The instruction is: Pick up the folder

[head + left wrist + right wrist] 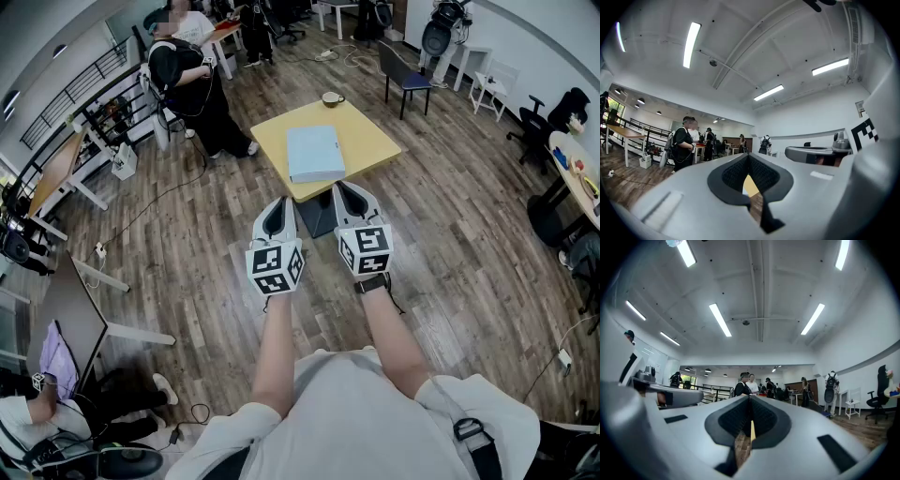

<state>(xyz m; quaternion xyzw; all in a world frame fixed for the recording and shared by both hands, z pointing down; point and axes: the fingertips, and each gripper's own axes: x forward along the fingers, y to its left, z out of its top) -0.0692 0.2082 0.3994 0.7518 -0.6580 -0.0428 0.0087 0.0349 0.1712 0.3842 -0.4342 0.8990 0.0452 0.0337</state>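
The left gripper (279, 204) is pointing level above the wooden floor (450, 234), its fingers (732, 174) pressing together at the tips and gripping nothing. The right gripper (345, 190) is hanging just beside it, its fingers (765, 417) likewise meeting tip to tip with nothing between them. Both are aiming toward the yellow table (367, 139) ahead, short of its near edge. The light blue folder (314, 153) is lying flat near the table's middle, neither gripper touching it. A cup (332, 98) is sitting at the table's far edge, apart from the folder.
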